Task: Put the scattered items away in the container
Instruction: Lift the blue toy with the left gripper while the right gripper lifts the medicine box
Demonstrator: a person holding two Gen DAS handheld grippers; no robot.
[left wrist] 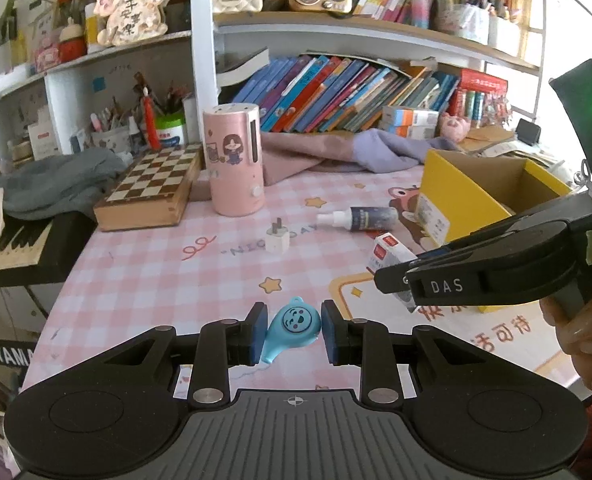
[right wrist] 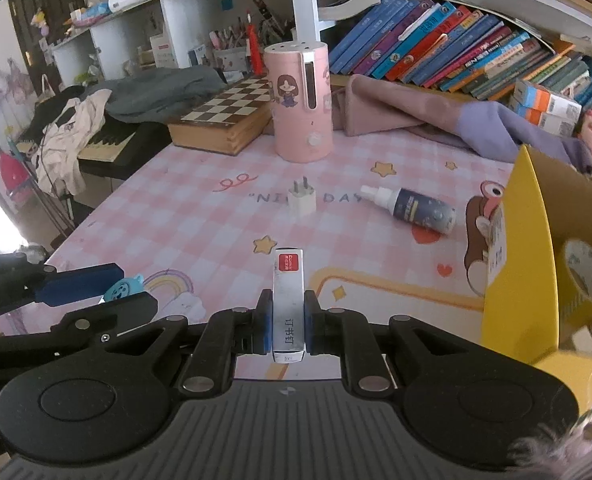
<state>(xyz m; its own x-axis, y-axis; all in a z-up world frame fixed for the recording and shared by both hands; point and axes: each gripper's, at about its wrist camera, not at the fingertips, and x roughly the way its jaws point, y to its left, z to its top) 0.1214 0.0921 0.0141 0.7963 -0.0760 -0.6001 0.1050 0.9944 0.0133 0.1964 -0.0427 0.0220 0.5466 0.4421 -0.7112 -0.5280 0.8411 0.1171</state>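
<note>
My left gripper (left wrist: 293, 330) is open around a light blue round toy (left wrist: 291, 330) on the pink mat; the pads stand close on both sides, with a small gap on the right. My right gripper (right wrist: 288, 326) is shut on a grey and white staples box (right wrist: 288, 304) with a red label, held just above the mat. The box also shows in the left wrist view (left wrist: 390, 254). The yellow cardboard box (right wrist: 524, 240) stands open at the right with a roll of yellow tape (right wrist: 586, 276) inside. A white plug adapter (right wrist: 302, 200) and a dark spray bottle (right wrist: 414, 208) lie on the mat.
A pink cylindrical humidifier (right wrist: 300, 104) and a wooden chessboard box (right wrist: 223, 118) stand at the back. Folded pink and purple cloth (right wrist: 436, 116) lies before a row of books (right wrist: 476, 56). A keyboard (left wrist: 19, 248) with clothes sits off the table's left edge.
</note>
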